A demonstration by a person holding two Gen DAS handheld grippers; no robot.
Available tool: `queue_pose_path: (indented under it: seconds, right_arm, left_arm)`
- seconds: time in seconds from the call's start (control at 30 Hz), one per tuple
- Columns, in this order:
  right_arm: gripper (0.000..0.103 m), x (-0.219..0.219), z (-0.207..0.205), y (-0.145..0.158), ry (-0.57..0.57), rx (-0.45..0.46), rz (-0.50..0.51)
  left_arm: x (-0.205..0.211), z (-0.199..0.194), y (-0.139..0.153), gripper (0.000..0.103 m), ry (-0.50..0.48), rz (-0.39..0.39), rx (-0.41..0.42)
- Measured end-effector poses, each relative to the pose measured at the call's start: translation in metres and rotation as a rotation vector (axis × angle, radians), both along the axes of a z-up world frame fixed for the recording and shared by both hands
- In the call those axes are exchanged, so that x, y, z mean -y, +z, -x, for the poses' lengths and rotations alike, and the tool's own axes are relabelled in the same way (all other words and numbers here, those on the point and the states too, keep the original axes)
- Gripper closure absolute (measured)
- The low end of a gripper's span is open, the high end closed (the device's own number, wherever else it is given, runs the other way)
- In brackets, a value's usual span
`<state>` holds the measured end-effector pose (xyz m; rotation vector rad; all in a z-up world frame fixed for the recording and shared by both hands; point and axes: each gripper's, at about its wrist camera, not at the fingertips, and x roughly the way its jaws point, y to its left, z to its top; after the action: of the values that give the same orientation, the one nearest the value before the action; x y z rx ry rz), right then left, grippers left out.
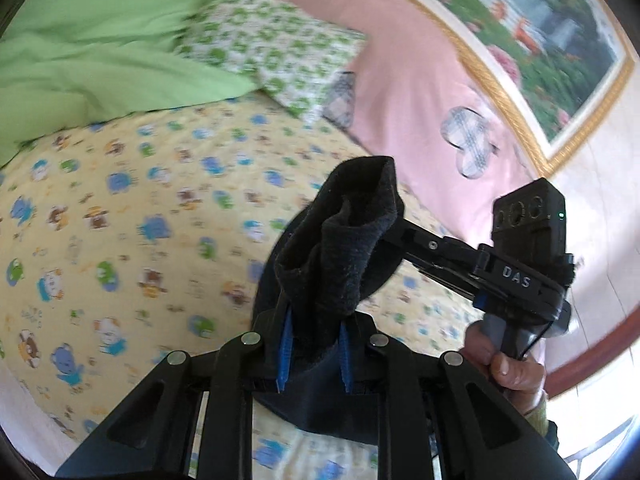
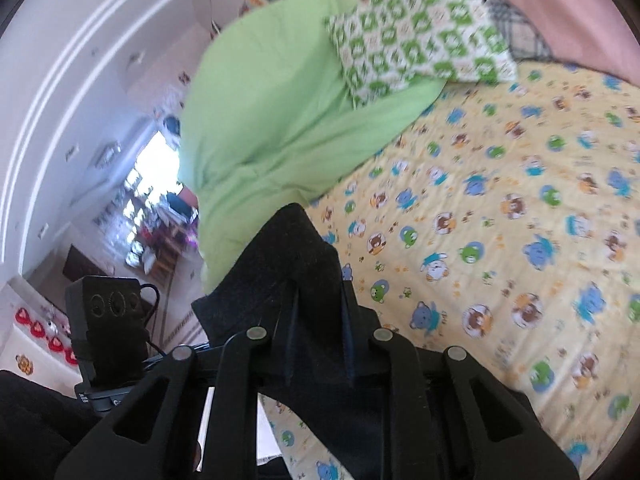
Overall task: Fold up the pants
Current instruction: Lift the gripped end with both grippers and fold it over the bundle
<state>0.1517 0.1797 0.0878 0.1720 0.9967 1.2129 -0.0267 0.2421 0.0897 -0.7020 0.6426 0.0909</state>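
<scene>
The pants (image 1: pixel 332 256) are dark navy-black fleece, held up off the bed. My left gripper (image 1: pixel 314 320) is shut on a bunched edge of them. In the left wrist view the right gripper (image 1: pixel 394 240) reaches in from the right and clamps the same bunch of cloth. In the right wrist view my right gripper (image 2: pixel 318 300) is shut on the pants (image 2: pixel 280 264), which drape over its fingers and hide them. Cloth hangs below both grippers over the yellow cartoon-print bed sheet (image 1: pixel 132 216).
A light green blanket (image 1: pixel 100 36) and a green-patterned pillow (image 1: pixel 272 48) lie at the head of the bed, with a pink headboard (image 1: pixel 408 92) and a framed picture (image 1: pixel 560 36) behind. The green blanket (image 2: pixel 280 120) hangs over the bed's left edge.
</scene>
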Motion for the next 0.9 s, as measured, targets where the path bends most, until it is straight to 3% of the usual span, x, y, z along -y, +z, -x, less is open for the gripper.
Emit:
queue_pose_path:
  seconds: [0.3,0.9]
  right_arm:
    - [0.083,0.092,0.018,0.023,-0.113,0.058,-0.138]
    - [0.084,0.246,0.051,-0.01,-0.357,0.03,-0.265]
  left_arm:
    - [0.102,-0.017,0.036,0.084,-0.228,-0.142,0.059]
    - [0.244,-0.045,0.021,0.084,-0.518,-0.273,-0.007]
